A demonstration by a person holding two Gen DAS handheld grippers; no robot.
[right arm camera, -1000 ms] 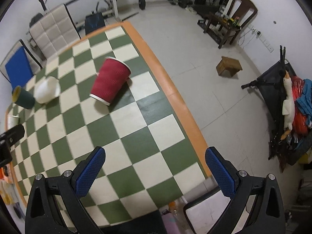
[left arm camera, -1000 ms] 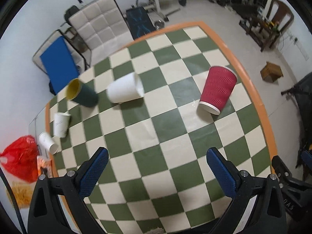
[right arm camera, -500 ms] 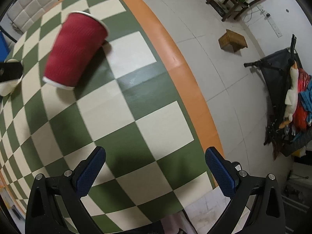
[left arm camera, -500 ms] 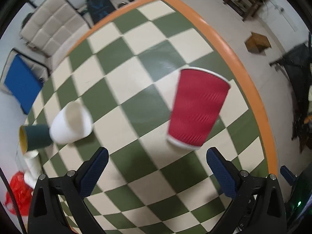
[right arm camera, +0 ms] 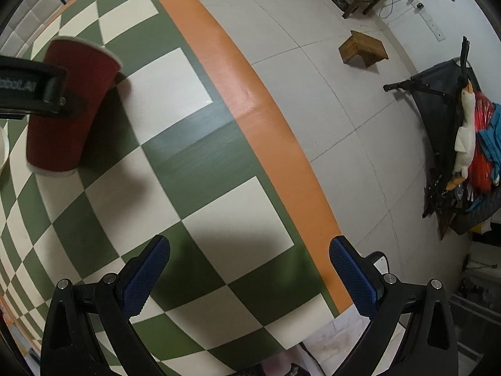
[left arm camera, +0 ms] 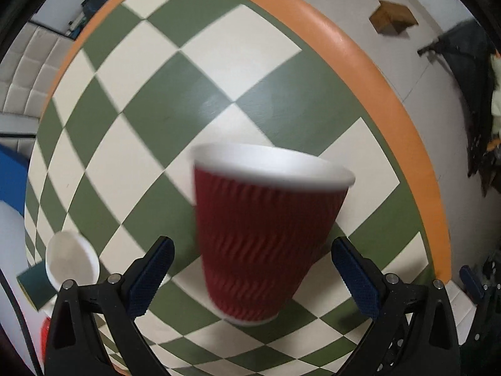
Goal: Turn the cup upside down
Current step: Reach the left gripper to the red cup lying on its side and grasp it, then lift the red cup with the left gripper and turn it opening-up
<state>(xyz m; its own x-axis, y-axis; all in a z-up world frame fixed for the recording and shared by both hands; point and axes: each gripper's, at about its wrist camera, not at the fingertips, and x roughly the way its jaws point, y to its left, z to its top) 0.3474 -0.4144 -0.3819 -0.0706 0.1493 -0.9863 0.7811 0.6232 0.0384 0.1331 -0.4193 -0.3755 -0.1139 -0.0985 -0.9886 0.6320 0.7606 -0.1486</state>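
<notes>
A red ribbed paper cup (left arm camera: 260, 241) with a white rim stands upright on the green-and-cream checkered table (left arm camera: 131, 175). It fills the middle of the left wrist view, blurred. My left gripper (left arm camera: 252, 277) is open, its blue pads either side of the cup's lower body, not touching. In the right wrist view the cup (right arm camera: 67, 112) is at far left, with the left gripper's black body (right arm camera: 31, 89) across it. My right gripper (right arm camera: 249, 277) is open and empty above the table's near right edge.
A white cup (left arm camera: 70, 261) lies on its side at the left, a dark green cup (left arm camera: 31, 285) behind it. The table's orange rim (right arm camera: 250, 103) runs along the right; beyond it is floor with a small wooden stool (right arm camera: 364, 48).
My left gripper has closed in on the red cup, which now sits between its open fingers. My right gripper moved lower and forward over the table edge.
</notes>
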